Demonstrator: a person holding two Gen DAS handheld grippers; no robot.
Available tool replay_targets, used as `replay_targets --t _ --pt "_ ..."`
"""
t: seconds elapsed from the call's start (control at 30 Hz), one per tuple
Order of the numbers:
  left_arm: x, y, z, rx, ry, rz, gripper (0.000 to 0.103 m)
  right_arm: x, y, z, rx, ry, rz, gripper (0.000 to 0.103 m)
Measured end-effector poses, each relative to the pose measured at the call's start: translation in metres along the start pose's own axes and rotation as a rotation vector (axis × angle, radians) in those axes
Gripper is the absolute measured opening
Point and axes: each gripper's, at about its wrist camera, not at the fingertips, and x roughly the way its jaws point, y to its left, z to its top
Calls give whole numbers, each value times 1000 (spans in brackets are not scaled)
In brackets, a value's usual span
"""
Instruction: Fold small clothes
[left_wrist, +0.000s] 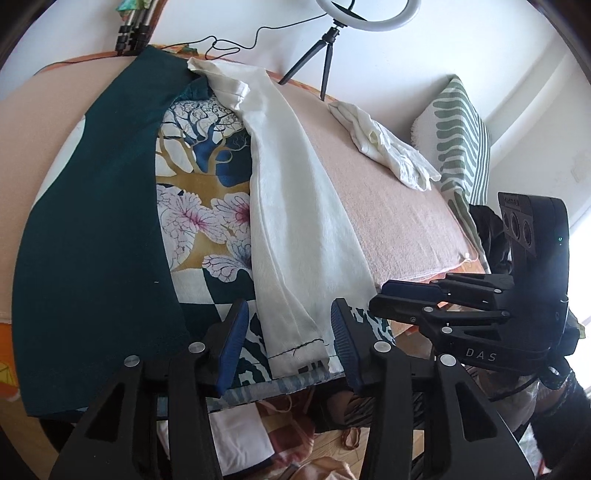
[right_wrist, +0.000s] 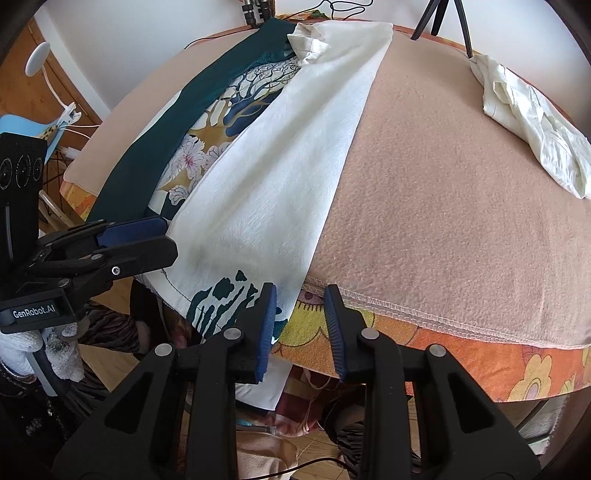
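Note:
A patterned garment (left_wrist: 207, 192) with tree and flower print lies along the table, its dark green side (left_wrist: 96, 221) folded in on the left and its white lining side (left_wrist: 295, 221) folded in on the right. It also shows in the right wrist view (right_wrist: 266, 177). My left gripper (left_wrist: 286, 347) is open, its jaws either side of the white hem at the near edge. My right gripper (right_wrist: 299, 328) is open at the table's near edge, beside the garment's hem corner. Each gripper shows in the other's view, the right (left_wrist: 406, 295) and the left (right_wrist: 140, 240).
A pink blanket (right_wrist: 443, 203) covers the table over an orange flowered cloth (right_wrist: 480, 354). A crumpled white garment (right_wrist: 535, 125) lies at the far right. A ring light on a tripod (left_wrist: 328, 44) stands at the back. A striped cushion (left_wrist: 458, 140) leans by the wall.

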Motion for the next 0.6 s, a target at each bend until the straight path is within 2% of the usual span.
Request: replay_targets --t 0.03,0.07,0.13,0.23,0.33,0.5,0.6 --pt "2 -3 1 26 -1 15 39 0 0 0 5 -1 2 29" --pt "5 -5 0 51 2 21 22 0 0 0 7 -2 3 29" --pt "10 -1 0 46 13 -4 5 -1 -2 -1 13 -2 6 29" --pt "6 8 0 2 -4 -57 3 -1 -3 -1 13 -5 8 29" --pt "-10 27 -2 -128 -45 -138 2 -2 -7 -2 23 -4 18 29" --pt "-26 54 -11 -222 -81 -126 2 -3 -3 -7 16 -8 43 32" --pt "-21 54 -14 -233 -61 -148 2 -2 3 -8 -12 -14 32 32"
